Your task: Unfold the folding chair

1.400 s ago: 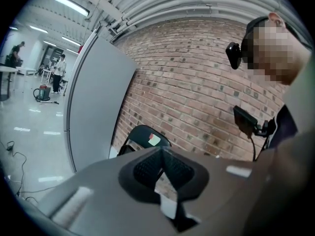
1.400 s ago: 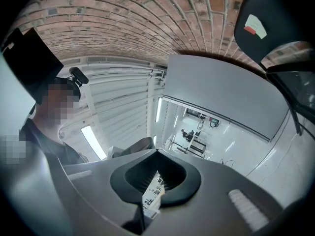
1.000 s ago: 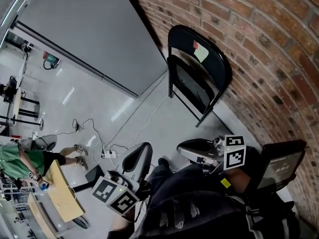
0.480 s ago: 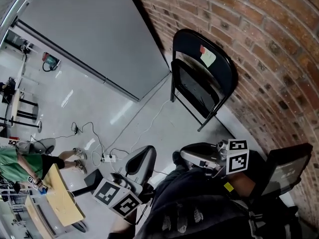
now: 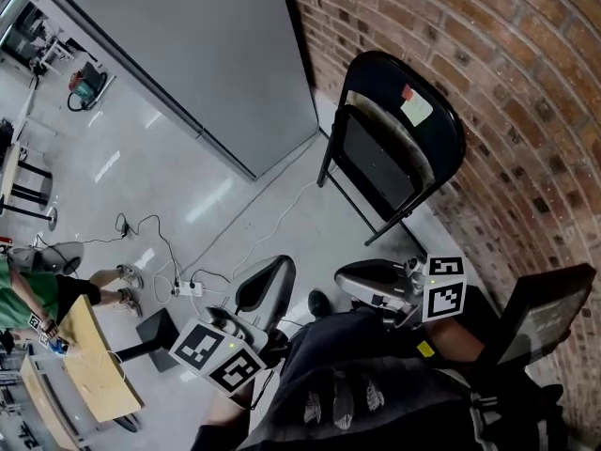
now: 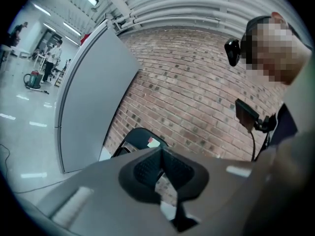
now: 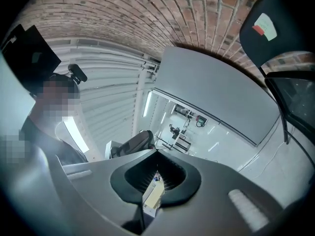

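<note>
Brick wall (image 5: 526, 83), upper right; grey partition panel (image 5: 188, 54) meets it at a corner, pale glossy floor (image 5: 141, 186) below. Folding chair (image 5: 399, 148): black, folded flat, standing on the floor, back leaning on the brick wall just right of the panel's edge; well apart from both grippers. L. gripper (image 5: 266, 285), lower centre-left, and r. gripper (image 5: 371, 280), lower centre-right, both point toward the chair. Each has its jaws pressed together w/ nothing between them, per the gripper views. White-and-red label (image 5: 416, 108) on the chair's backrest. Power strip (image 5: 185, 289) w/ cables on the floor, left.
</note>
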A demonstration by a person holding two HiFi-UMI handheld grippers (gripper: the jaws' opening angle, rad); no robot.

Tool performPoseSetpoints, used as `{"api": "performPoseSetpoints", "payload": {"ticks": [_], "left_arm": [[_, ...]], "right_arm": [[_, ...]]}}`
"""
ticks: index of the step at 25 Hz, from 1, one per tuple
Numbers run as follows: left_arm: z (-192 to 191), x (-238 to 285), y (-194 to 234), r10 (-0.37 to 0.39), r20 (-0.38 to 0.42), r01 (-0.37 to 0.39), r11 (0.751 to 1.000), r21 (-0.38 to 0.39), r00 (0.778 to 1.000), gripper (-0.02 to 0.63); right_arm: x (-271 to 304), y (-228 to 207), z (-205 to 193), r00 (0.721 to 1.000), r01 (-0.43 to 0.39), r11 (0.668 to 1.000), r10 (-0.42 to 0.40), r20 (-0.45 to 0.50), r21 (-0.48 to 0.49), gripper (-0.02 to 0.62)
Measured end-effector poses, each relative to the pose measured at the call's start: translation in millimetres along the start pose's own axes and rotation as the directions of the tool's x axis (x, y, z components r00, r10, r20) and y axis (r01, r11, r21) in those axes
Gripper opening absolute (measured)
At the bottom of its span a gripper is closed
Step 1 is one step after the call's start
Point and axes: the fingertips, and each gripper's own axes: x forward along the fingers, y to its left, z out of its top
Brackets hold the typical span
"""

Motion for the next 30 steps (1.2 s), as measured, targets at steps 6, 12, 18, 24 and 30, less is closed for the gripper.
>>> {"api": "performPoseSetpoints", "payload": {"ticks": [6,12,18,24,30], "left_arm": [[8.9,-19.0,37.3,-0.051,0.025,0.052,0.998,-0.034,0.998,0.003],[5.7,-30.1,72.8,-0.122,0.021,0.124,0.989,-0.078,0.992,0.003],[1.7,-26.1,90.7,-0.203,-0.004,0.202,0.974,-0.101,0.979,0.003],[6.8,-13.3,91.9,-0.222,0.003,0.221,0.97,-0.103,0.975,0.003],[10.7,30.0,86.6,-0.182,-0.004,0.18,0.979,-0.099,0.983,0.003]], "right_arm": [[44.3,1.7,-13.5,0.998,0.059,0.998,-0.06,-0.027,-0.025,0.0],[73.2,-2.9,-22.1,0.986,0.163,0.985,-0.164,-0.012,-0.052,0.0],[85.4,-2.6,-19.7,0.963,0.268,0.958,-0.266,0.035,-0.106,0.0],[81.0,-13.3,-5.4,0.951,0.31,0.942,-0.307,0.048,-0.128,0.0],[58.0,-37.6,27.2,0.953,0.302,0.943,-0.3,0.031,-0.137,0.0]]}}
